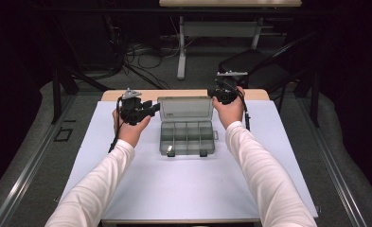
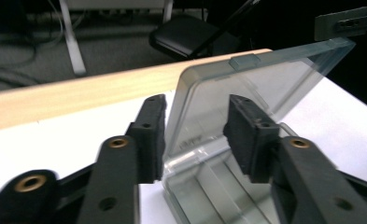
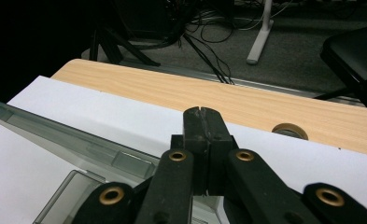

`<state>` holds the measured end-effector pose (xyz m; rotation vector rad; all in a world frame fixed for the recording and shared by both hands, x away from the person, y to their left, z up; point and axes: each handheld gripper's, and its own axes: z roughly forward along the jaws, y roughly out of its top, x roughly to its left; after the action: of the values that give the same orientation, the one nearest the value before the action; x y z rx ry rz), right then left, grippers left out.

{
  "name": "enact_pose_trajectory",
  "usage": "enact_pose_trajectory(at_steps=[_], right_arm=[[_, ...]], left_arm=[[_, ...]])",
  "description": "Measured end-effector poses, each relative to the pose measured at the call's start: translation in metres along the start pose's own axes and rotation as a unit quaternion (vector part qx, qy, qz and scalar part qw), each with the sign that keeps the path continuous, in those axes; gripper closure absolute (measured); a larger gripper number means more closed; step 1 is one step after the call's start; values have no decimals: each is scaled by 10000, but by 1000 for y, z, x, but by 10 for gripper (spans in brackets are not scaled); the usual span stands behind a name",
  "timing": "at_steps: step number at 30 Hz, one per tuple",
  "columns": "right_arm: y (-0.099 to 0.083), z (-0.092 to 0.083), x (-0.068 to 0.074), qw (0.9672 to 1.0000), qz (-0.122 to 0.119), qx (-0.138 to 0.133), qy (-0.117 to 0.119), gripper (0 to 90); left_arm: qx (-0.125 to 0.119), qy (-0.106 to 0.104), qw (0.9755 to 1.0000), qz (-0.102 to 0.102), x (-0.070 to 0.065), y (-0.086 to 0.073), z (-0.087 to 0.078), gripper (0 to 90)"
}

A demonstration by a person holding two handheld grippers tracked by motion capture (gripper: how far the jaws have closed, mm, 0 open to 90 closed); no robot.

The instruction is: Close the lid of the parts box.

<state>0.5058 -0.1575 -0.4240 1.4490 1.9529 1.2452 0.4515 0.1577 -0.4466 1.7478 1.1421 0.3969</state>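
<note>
- The box (image 1: 187, 137) is made of see-through grey plastic.
- The fingers (image 2: 246, 135) are black.
- The counter (image 1: 183, 189) is covered in white, with a light wood edge.
- The sleeves (image 1: 264, 175) are white.

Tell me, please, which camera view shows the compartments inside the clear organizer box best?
The high view: it looks down into the organizer box, showing its divided compartments with the lid raised. The left gripper view shows mainly the lid's edge between the left gripper jaws; the right gripper view catches a lid edge and one corner.
</note>
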Motion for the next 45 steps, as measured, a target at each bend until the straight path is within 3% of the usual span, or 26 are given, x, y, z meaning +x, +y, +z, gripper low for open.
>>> enact_pose_trajectory(at_steps=[3,8,15,24,45], right_arm=[[0,0,1,10000,-30,1,3,900],[-1,-1,2,10000,-24,5,34,900],[-4,-2,2,10000,-8,4,64,900],[-8,-4,-1,9999,18,19,111,900],[-22,-13,0,9992,-10,38,389,900]], left_arm=[[126,-91,9998,-104,-2,0,-1,658],[287,-198,9994,-65,-5,-1,0,793],[352,-317,9988,-133,-11,-2,6,895],[453,-463,9977,-204,-16,-5,14,900],[546,-479,9971,-240,-23,-12,19,900]])
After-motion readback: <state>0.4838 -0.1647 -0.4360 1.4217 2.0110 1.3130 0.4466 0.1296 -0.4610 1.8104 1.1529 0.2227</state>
